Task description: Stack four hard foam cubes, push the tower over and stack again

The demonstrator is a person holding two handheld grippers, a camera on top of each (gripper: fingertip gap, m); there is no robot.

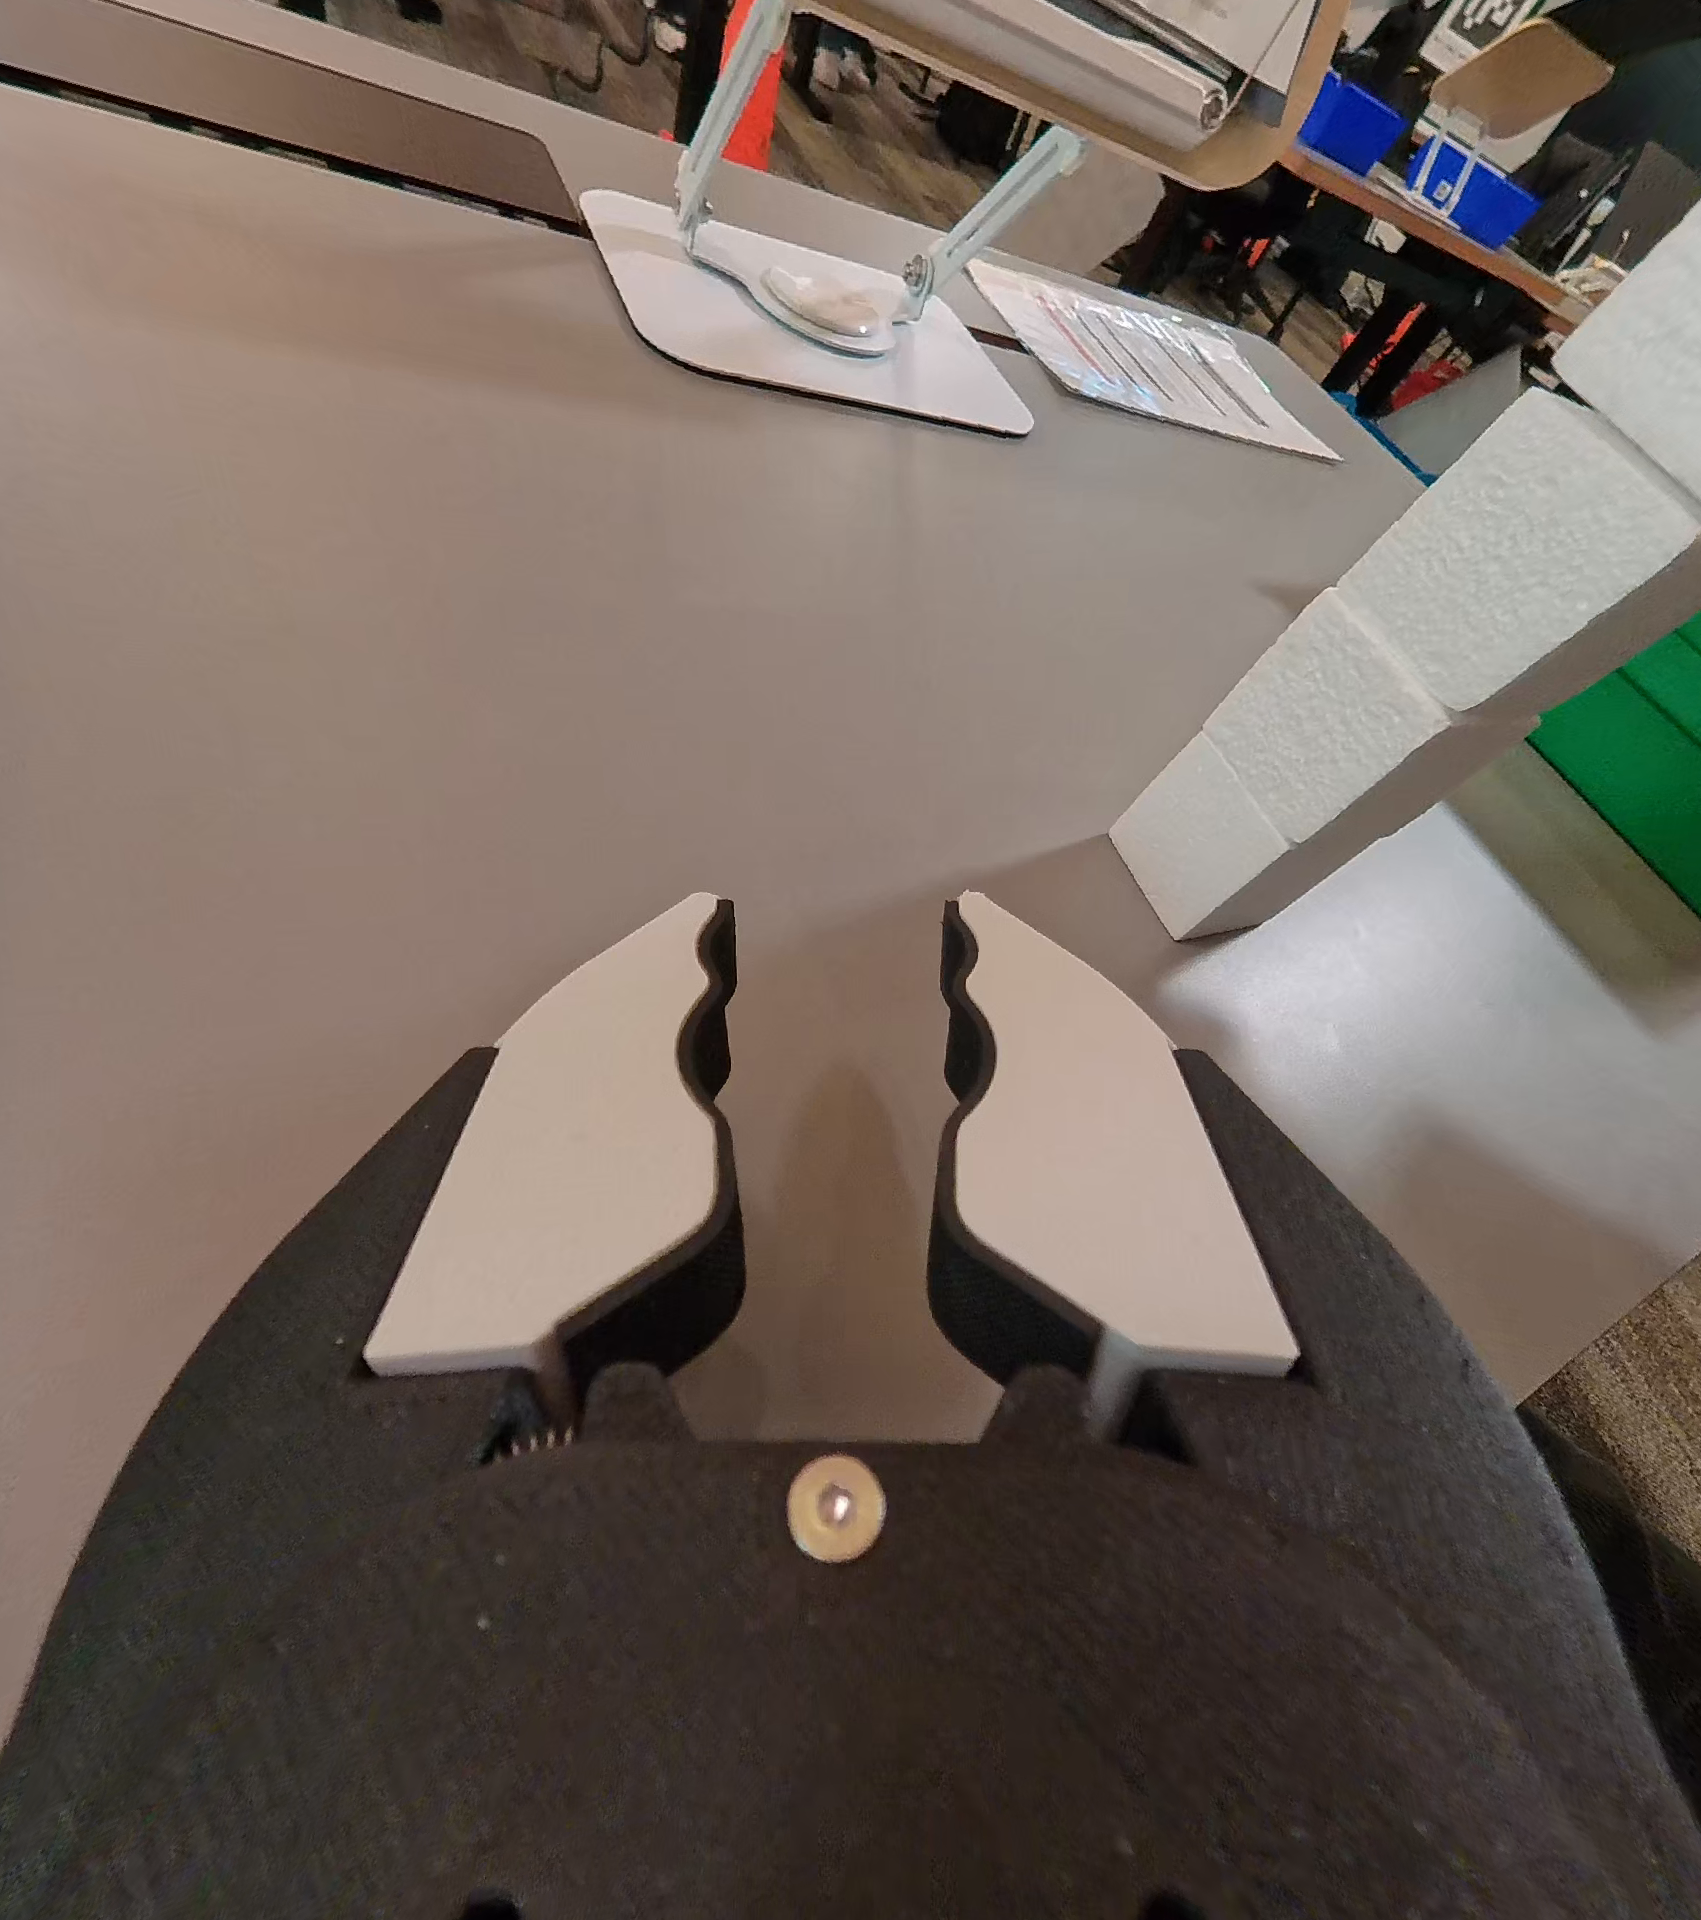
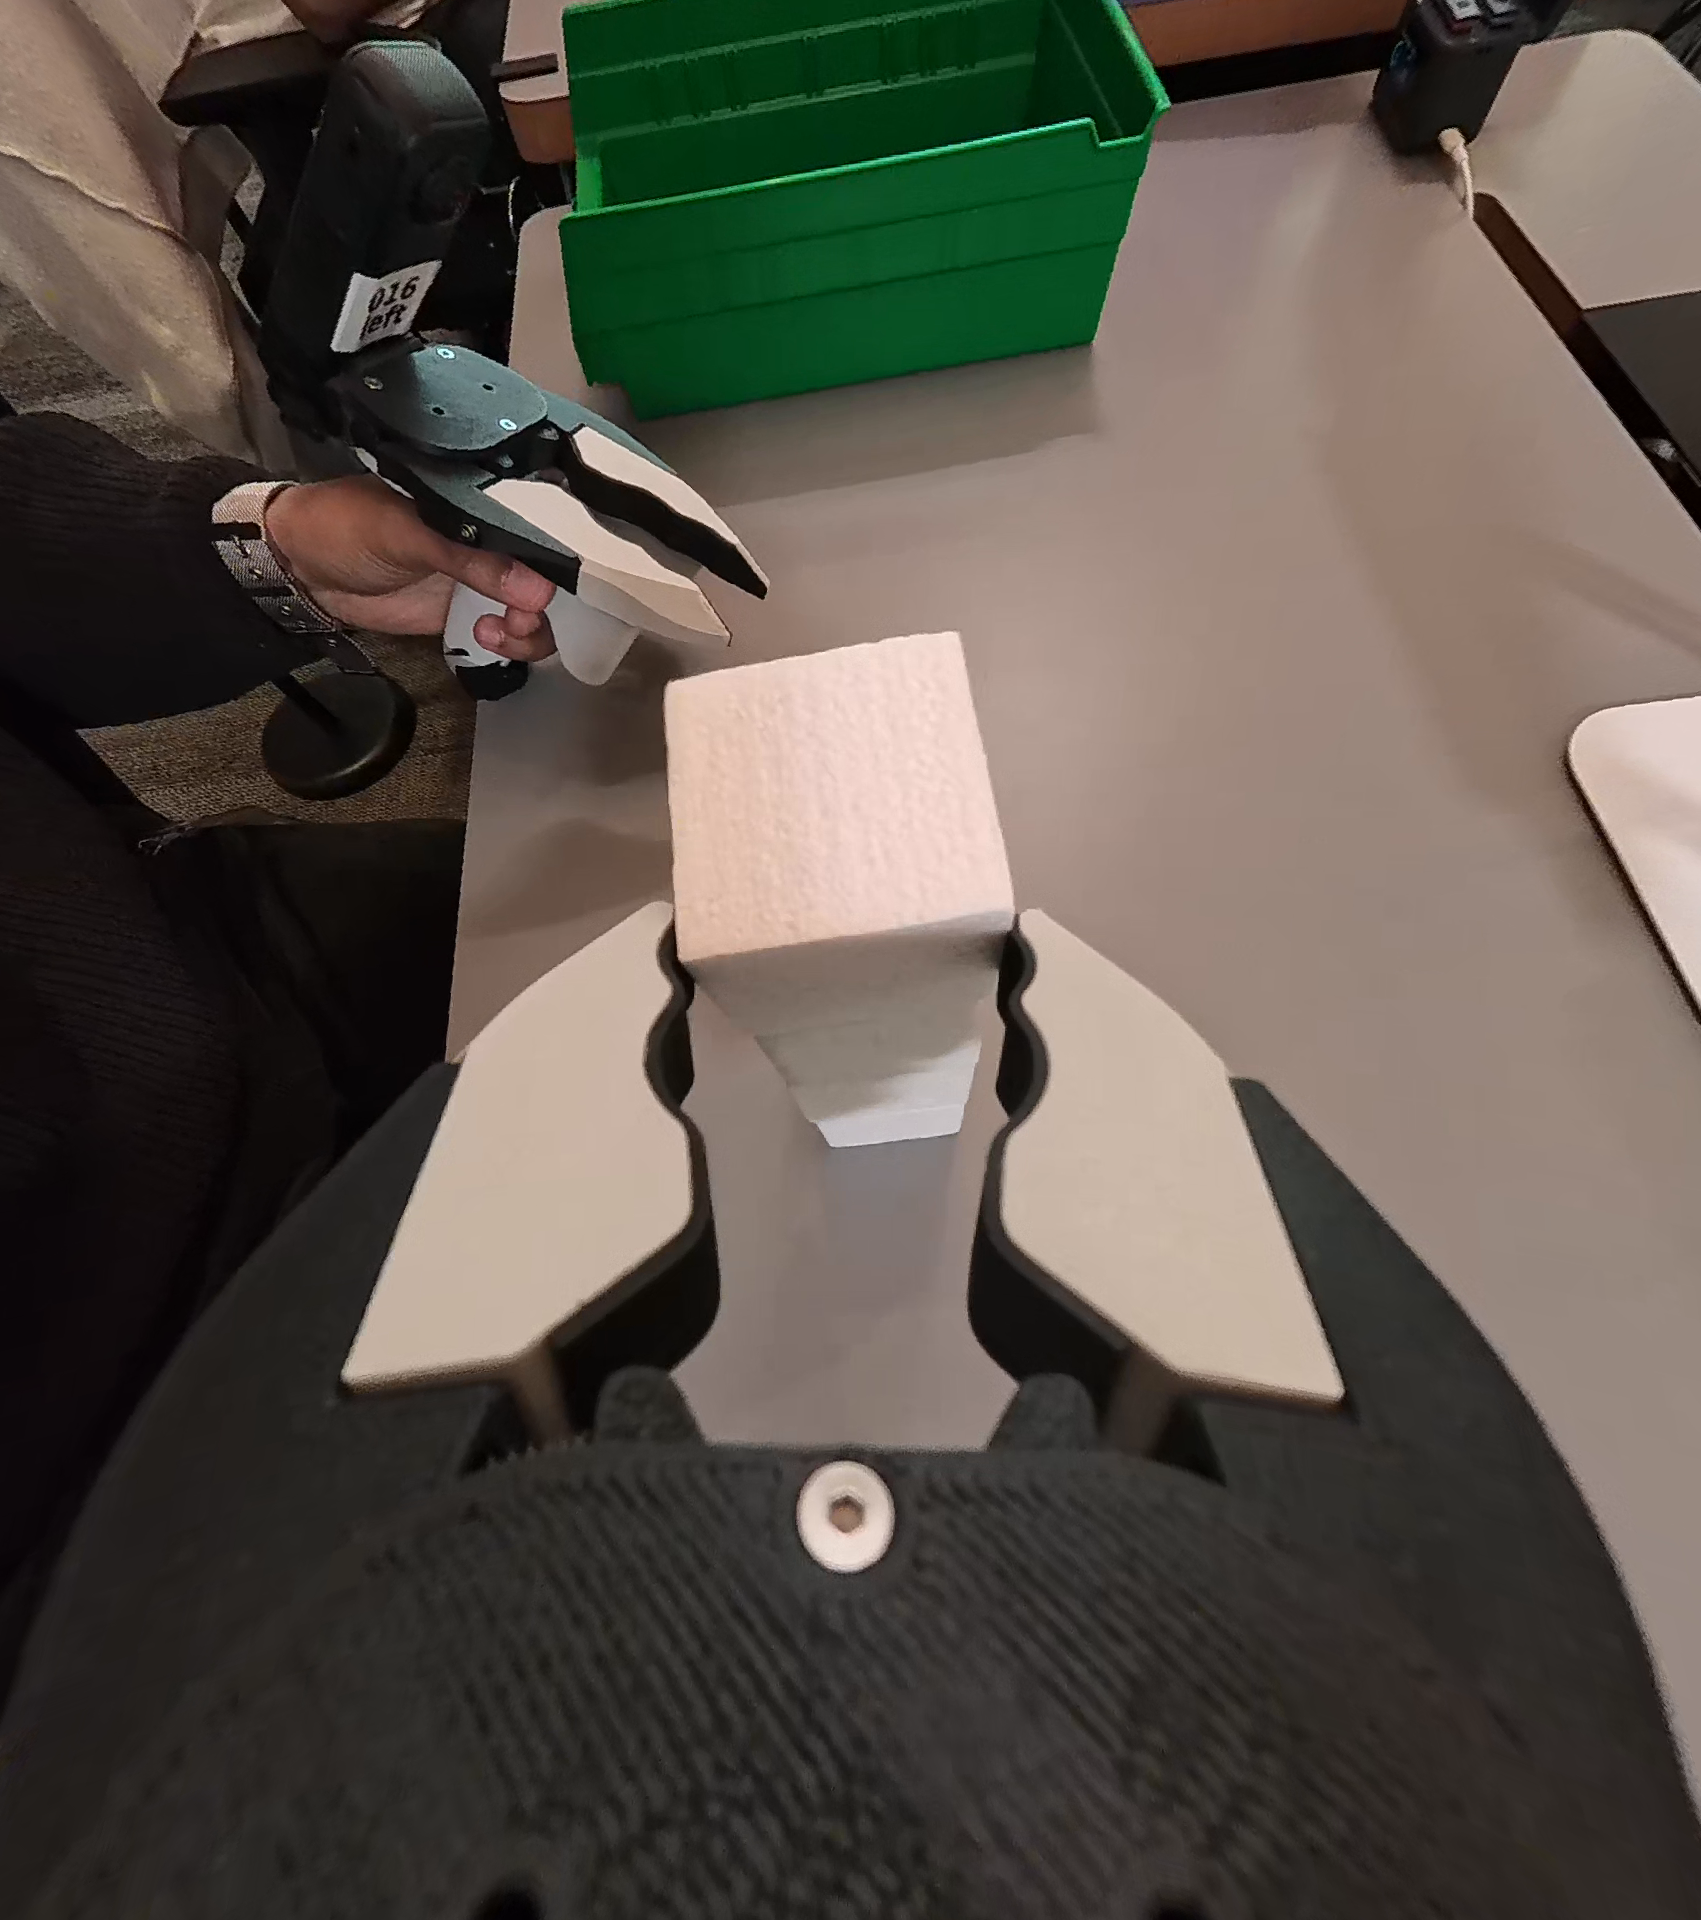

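Right tongs (image 2: 841, 935) clamp the top cube of a tall white foam-cube stack (image 2: 830, 800) standing upright on the grey bench (image 2: 1293, 623); left tongs (image 1: 838, 914), apart and empty, hover just left of it.

My left gripper (image 1: 838, 914) hangs mid-frame, jaws parted, nothing between them. My right gripper (image 2: 841, 935) sits mid-frame, its fingertips pressed against something's sides.
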